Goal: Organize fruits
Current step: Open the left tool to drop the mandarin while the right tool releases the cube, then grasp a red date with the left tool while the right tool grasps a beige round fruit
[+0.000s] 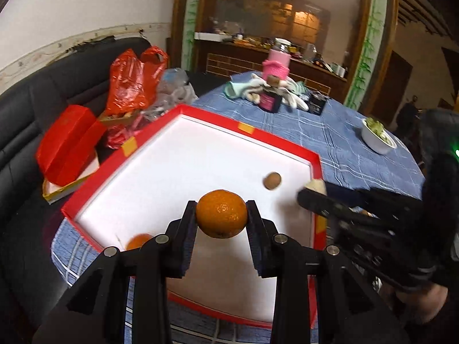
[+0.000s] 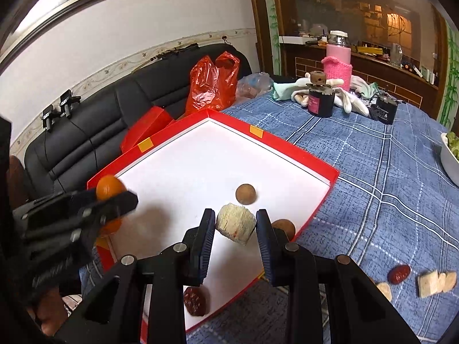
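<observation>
A red tray with a white floor (image 1: 183, 154) (image 2: 200, 154) lies on the blue checked tablecloth. My left gripper (image 1: 221, 215) is shut on an orange (image 1: 221, 213) and holds it above the tray; it also shows in the right wrist view (image 2: 110, 186). My right gripper (image 2: 235, 223) is shut on a pale cream chunk (image 2: 235, 223) above the tray's right side; it also shows in the left wrist view (image 1: 315, 186). A brown round fruit (image 1: 272, 180) (image 2: 245, 193), a second orange (image 1: 137, 240) and a red date (image 2: 195, 301) lie in the tray.
On the cloth right of the tray lie a red date (image 2: 398, 273) and pale chunks (image 2: 436, 282). A white bowl (image 1: 377, 136), a dark jar (image 2: 320, 100), a pink bottle (image 2: 338, 66) and gloves stand at the back. Red bags (image 1: 132, 80) and a sofa (image 2: 114, 120) are left.
</observation>
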A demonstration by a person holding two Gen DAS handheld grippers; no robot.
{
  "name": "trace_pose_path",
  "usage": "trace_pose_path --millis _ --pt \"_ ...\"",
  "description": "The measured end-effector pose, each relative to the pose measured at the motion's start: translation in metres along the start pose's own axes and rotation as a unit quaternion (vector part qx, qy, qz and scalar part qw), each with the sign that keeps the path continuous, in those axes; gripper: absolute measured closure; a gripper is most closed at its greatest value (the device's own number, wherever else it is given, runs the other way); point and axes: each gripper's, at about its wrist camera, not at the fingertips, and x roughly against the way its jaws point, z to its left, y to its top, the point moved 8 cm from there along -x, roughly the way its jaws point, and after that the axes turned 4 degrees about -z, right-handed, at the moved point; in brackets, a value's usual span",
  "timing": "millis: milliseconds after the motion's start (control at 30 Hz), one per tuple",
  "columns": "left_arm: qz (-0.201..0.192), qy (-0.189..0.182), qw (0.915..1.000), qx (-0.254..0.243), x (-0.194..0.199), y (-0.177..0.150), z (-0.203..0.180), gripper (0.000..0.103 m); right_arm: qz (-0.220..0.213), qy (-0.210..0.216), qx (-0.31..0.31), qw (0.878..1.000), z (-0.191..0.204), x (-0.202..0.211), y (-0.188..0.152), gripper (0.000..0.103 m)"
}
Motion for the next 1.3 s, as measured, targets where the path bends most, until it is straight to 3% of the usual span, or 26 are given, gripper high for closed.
trace_pose_path --millis 467,767,867,933,1000,1067,1300 --pt "0.04 -0.006 0.9991 -0.011 -0.011 -0.018 -0.006 0.072 0.027 0.004 0.001 1.0 -0.006 -0.033 0.001 0.074" --pt "0.081 0.012 0.9963 0.026 -0.025 -0.033 0.009 0.071 0.055 0.002 0.01 0.998 -0.001 -0.047 -0.006 0.072" --pt "0.092 0.025 0.9946 0.042 -0.026 -0.036 0.018 0.071 0.052 0.001 0.009 0.999 -0.002 -0.042 -0.005 0.062" --pt "0.089 0.026 0.9944 0.05 -0.023 -0.036 0.02 0.063 0.044 0.001 0.008 0.999 -0.003 -0.036 -0.002 0.052" --pt "0.072 0.027 0.9956 0.055 -0.014 -0.031 0.02 0.039 0.032 0.001 0.007 0.999 -0.005 -0.027 0.001 0.05" --pt "0.05 0.035 0.9968 0.052 -0.006 -0.024 0.019 0.032 0.013 -0.004 0.002 1.0 -0.01 -0.011 0.005 0.05" --pt "0.011 0.047 0.998 0.04 0.013 -0.012 0.004 0.028 -0.066 -0.051 -0.068 0.994 -0.082 0.072 0.002 0.035"
